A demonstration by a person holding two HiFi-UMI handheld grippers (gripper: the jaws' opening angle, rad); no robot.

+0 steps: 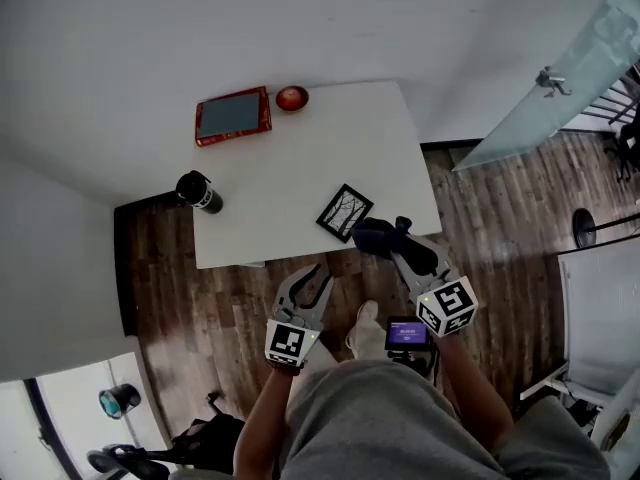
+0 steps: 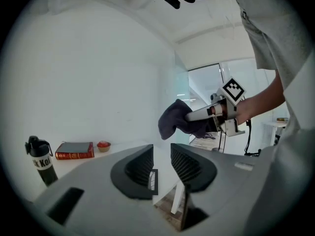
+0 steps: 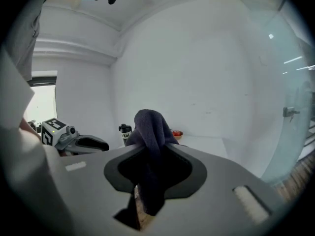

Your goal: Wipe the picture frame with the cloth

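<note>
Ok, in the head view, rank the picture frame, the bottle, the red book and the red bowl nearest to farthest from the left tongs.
1. Picture frame, near edge, just ahead of the left tongs.
2. Bottle, table's left corner.
3. Red book and red bowl, far edge: too close to call.

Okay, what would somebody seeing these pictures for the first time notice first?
Most likely the dark cloth bunched in the right claw, at the near edge of the white table. Just beside it, a small black picture frame lies flat on the table. At the far side, a red book and a red bowl stand out.
</note>
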